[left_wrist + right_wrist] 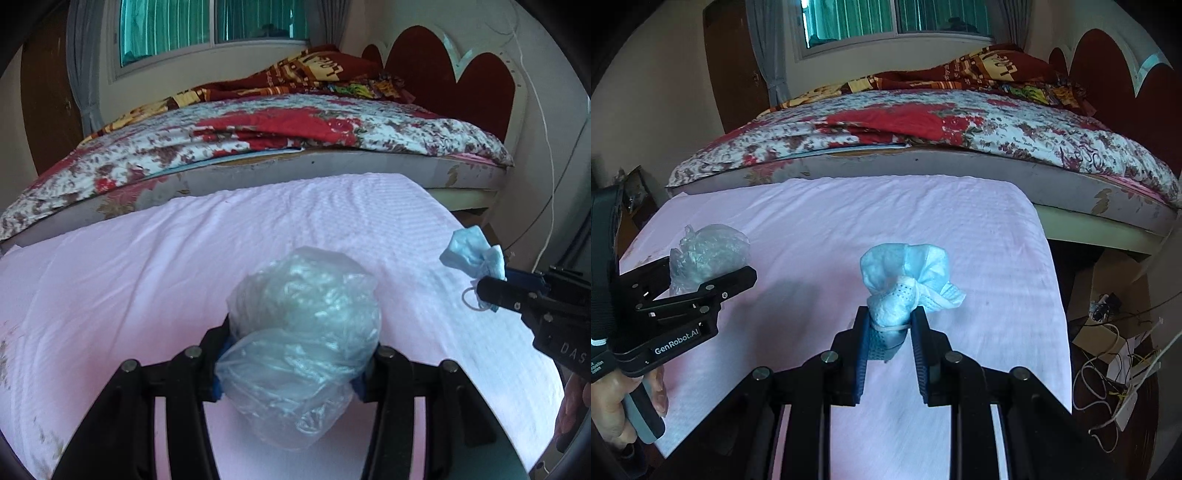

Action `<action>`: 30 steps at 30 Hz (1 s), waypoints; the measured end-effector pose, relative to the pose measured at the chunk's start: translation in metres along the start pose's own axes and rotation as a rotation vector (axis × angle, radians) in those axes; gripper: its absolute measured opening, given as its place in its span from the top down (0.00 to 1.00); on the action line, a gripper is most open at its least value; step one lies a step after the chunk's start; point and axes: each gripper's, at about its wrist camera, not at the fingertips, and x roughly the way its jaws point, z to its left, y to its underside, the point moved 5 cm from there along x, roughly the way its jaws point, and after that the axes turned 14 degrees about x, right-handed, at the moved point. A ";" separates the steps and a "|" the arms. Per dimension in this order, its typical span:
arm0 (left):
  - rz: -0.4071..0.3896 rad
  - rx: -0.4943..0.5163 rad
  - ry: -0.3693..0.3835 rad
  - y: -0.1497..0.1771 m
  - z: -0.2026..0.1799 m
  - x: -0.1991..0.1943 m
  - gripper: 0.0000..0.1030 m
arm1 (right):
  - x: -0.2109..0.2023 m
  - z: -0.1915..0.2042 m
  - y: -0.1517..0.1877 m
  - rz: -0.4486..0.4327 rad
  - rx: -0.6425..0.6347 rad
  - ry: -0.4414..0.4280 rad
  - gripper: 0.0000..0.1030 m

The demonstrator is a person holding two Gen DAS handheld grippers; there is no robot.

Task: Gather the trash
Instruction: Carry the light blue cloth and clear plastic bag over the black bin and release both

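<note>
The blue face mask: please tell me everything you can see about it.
The mask is a light blue disposable one, soft fabric by its look, crumpled into a bunch. A white ear loop winds around its lower part, and a dotted seam shows near the middle. The right gripper pinches its lower end between the blue pads, so the bunch stands up above the pink cloth without touching it. Nothing else touches it.

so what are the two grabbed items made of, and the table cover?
Crumpled plastic bag in the left gripper: thin clear film, glossy, creased highlights. Face mask in the right gripper: pale blue nonwoven fabric, matte, with a dotted embossed edge and white elastic loop. Pink cover: looks like woven cloth with a fine ribbed texture, matte.
</note>
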 end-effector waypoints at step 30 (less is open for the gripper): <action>-0.138 0.019 0.083 0.062 -0.083 -0.145 0.51 | -0.223 0.006 0.123 -0.152 -0.049 -0.035 0.77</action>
